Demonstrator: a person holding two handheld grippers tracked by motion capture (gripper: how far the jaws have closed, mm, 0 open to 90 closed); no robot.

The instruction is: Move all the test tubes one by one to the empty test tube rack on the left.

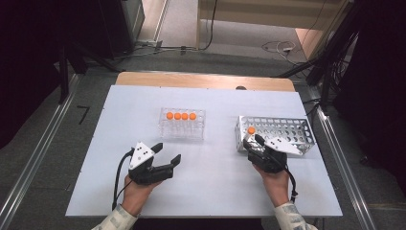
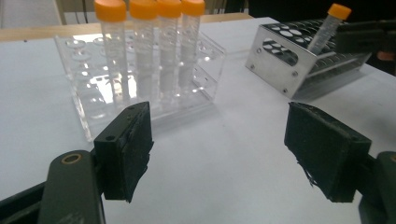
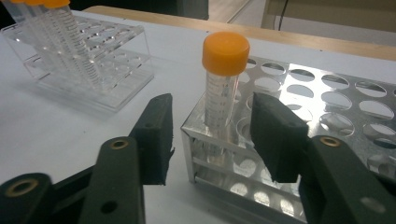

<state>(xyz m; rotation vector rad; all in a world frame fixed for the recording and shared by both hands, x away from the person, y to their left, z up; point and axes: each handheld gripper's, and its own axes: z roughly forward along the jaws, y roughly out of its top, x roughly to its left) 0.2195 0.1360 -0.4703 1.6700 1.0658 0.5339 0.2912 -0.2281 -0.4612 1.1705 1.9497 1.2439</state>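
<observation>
The right gripper [image 3: 210, 135], fingers apart, flanked an orange-capped tube [image 3: 222, 93] seated in the metal rack's [image 1: 299, 132] 9 o'clock corner. The left gripper [image 1: 165, 153] waited open; the transfer likely called next for another tube from the clear rack [image 1: 183, 130].

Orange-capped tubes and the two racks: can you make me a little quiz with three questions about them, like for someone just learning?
1. How many orange-capped tubes stand in the clear plastic rack?
2. True or false: the right gripper is squeezing the single tube in the metal rack.
3. Pick one. The left gripper is: A) shut on a tube, B) open above the white table, C) inside the clear rack.

Key
1. Four, side by side in one row.
2. False. Its jaws stand open on either side of the tube, with gaps showing.
3. B.
</observation>
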